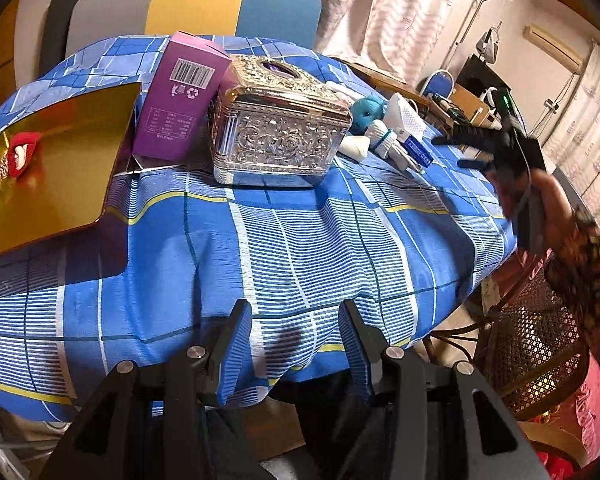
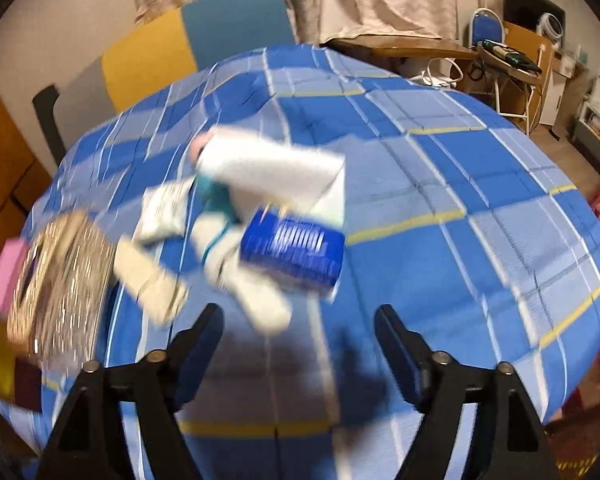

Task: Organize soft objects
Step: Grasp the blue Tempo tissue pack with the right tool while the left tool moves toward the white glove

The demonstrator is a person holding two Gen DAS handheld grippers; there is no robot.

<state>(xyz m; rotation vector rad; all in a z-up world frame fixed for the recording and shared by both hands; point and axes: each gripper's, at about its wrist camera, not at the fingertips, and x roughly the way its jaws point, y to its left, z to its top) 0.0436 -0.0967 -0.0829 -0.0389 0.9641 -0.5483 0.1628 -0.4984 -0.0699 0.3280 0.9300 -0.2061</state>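
Blue checked cloth (image 1: 300, 240) covers the desk, and the landmark on it is the embossed silver tissue box (image 1: 278, 128). Just left of the box stands a purple carton (image 1: 180, 96), leaning against it or touching it. Further left a gold tray (image 1: 60, 160) lies with a red soft item (image 1: 22, 152) on it. Right of the box the soft things lie in a close cluster: a teal plush toy (image 1: 366, 108), a rolled white bundle with a teal band (image 1: 382, 136), a folded cream cloth (image 1: 354, 146), a white mesh pouch (image 1: 406, 114) and a blue-labelled packet (image 1: 418, 150). All of them rest on the cloth, none held.

The left gripper (image 1: 296, 320) hangs over the near edge of the desk, in front of the box, its jaws partly apart with only cloth showing between them. The right gripper (image 2: 300, 320) is further right of the box, near the cluster; in the left wrist view it appears as a blurred black shape (image 1: 468, 152) held by a hand (image 1: 540, 200) in a patterned sleeve (image 1: 588, 264). Its jaws stand wide and hold nothing; the blurred white bundle (image 2: 260, 304) and the blue packet (image 2: 292, 248) lie just beyond its tips.
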